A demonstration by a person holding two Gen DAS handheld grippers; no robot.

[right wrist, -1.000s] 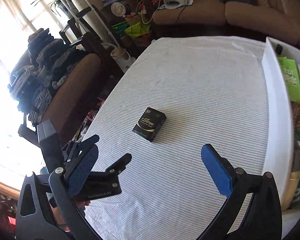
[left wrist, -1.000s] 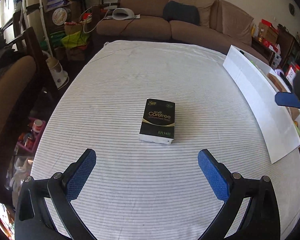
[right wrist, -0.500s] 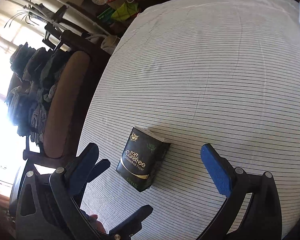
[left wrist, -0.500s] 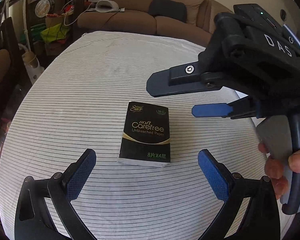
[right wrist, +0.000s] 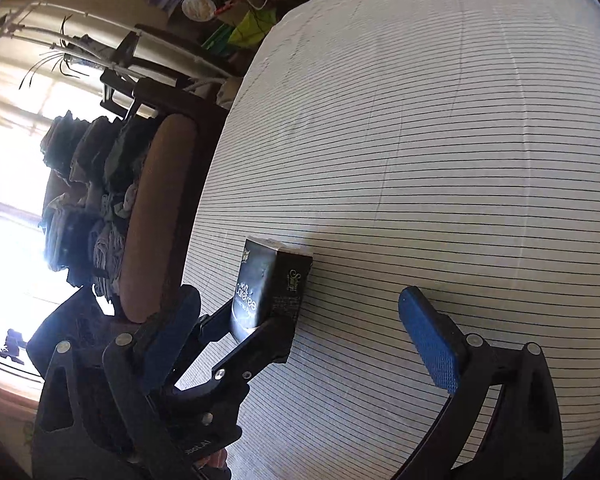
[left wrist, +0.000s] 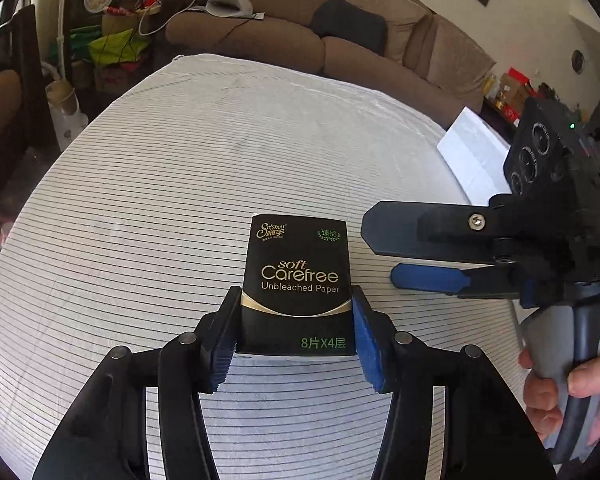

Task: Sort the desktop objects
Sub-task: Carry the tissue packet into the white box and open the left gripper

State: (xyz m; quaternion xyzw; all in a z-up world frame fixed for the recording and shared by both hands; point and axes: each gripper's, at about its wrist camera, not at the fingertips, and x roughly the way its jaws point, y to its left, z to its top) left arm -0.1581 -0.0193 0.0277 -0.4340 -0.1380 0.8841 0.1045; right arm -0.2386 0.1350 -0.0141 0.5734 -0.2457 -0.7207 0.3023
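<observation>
The black tissue pack (left wrist: 298, 284), printed "soft Carefree Unbleached Paper", lies flat on the striped tabletop (left wrist: 220, 152), near the edge closest to the person. The left gripper (left wrist: 296, 332) straddles the near end of the pack; its jaws are closing, and both blue pads (left wrist: 366, 344) stand against the pack's two long sides. In the right wrist view the same pack (right wrist: 270, 284) appears between the left gripper's fingers (right wrist: 276, 336). The right gripper (right wrist: 300, 344) hangs just beside the pack on its right, with its jaws spread wide and nothing between them; a hand (left wrist: 572, 392) holds its grey handle. A white box (left wrist: 476, 156) stands at the tabletop's right edge, well apart from the pack. A brown sofa (left wrist: 300, 36) stands beyond the far edge.
</observation>
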